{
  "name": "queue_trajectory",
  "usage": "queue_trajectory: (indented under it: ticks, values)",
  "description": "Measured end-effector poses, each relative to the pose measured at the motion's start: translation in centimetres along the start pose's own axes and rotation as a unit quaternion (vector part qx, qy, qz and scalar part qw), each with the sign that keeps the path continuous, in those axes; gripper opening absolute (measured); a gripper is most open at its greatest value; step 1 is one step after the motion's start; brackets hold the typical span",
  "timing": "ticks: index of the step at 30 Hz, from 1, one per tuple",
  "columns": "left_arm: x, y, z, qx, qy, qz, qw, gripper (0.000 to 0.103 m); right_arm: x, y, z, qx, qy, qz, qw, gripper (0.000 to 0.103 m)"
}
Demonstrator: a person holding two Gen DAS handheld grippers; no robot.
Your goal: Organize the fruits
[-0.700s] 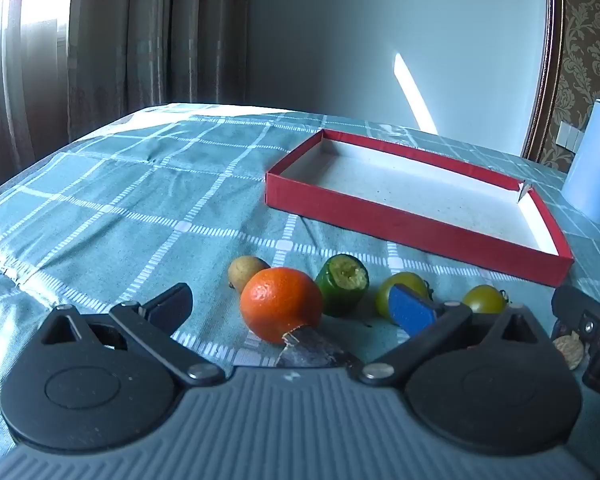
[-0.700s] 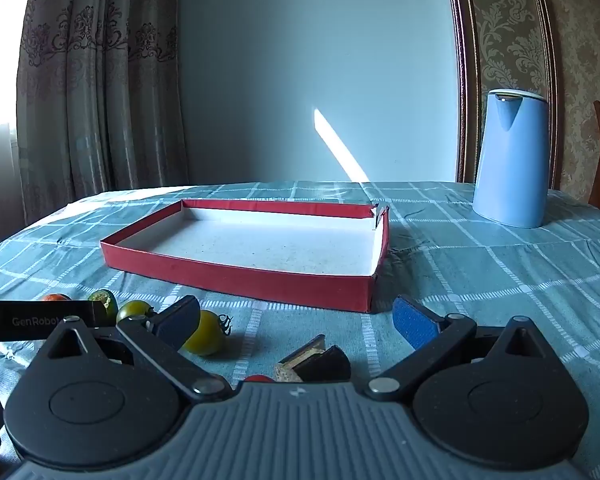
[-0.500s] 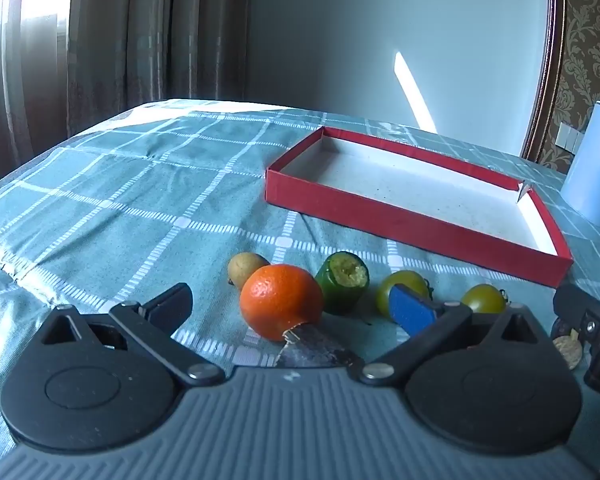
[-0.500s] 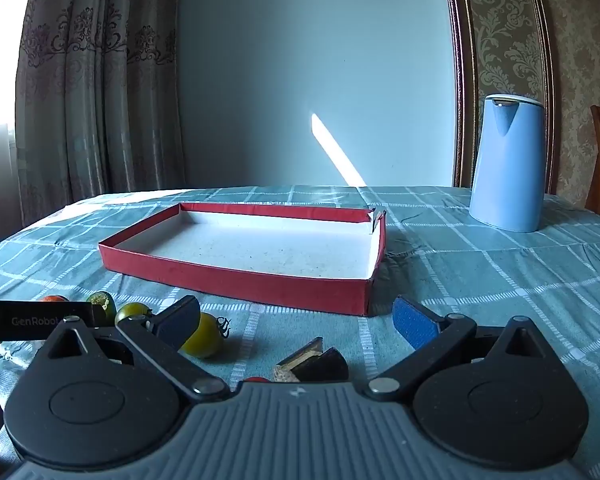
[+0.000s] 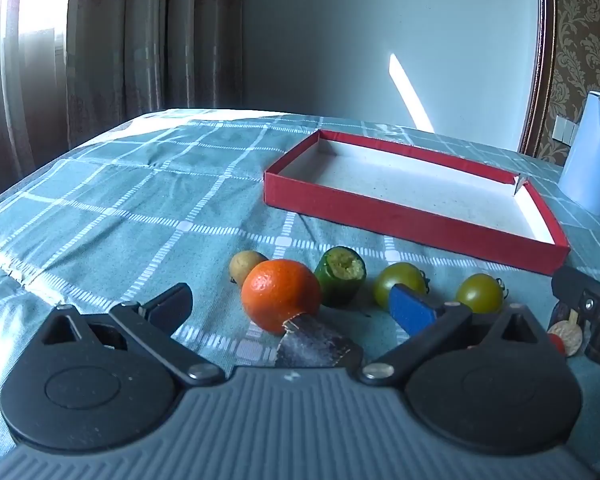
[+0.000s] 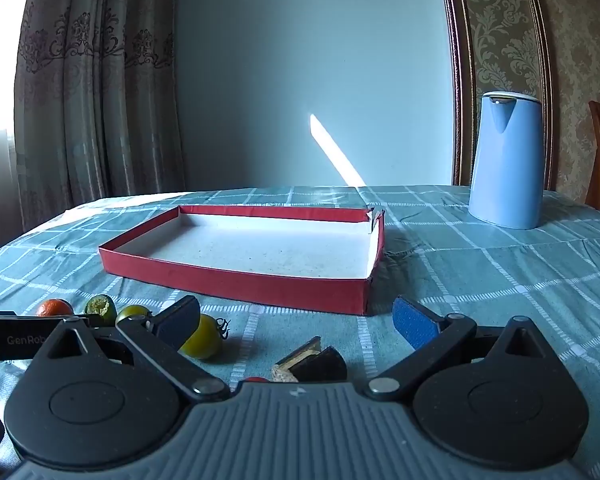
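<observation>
Left gripper tilts down over the table, fingers spread fully wide, holding nothing. The orange sits on the cloth between them, nearer the left finger, untouched. Just past it: small brownish fruit, bitten green fruit, two green tomatoes, one behind the right finger, another beyond it.

Right gripper tilts down less, fingers equally wide, empty. A green tomato lies behind its left finger; a dark wedge piece lies between the fingers near the palm.

Red tray straight ahead of both, well apart from the fruit, nothing in it. Blue kettle ahead and right of the right fingers.

Versus earlier frames: fruit and tray unmoved, finger spread unchanged, only slight view shifts.
</observation>
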State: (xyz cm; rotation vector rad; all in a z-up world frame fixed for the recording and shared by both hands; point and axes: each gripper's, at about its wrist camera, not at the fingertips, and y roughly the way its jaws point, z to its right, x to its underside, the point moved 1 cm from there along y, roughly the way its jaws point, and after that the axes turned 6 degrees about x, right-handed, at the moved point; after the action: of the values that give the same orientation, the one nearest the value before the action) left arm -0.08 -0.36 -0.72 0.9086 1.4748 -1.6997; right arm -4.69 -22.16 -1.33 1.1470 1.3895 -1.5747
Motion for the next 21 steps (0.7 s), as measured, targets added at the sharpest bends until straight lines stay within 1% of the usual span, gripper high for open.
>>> queue_trajectory:
  ticks: [5, 21]
  values:
    - [-0.12, -0.30, -0.05, -0.001, -0.002, 0.003, 1.0000, 0.103, 0.01, 0.34, -0.14, 0.001, -0.004, -0.010, 1.000, 0.103]
    - [-0.15, -0.51, -0.02, -0.006, -0.003, 0.010, 0.9999, 0.103, 0.05, 0.35, -0.19, 0.003, -0.008, -0.012, 1.000, 0.103]
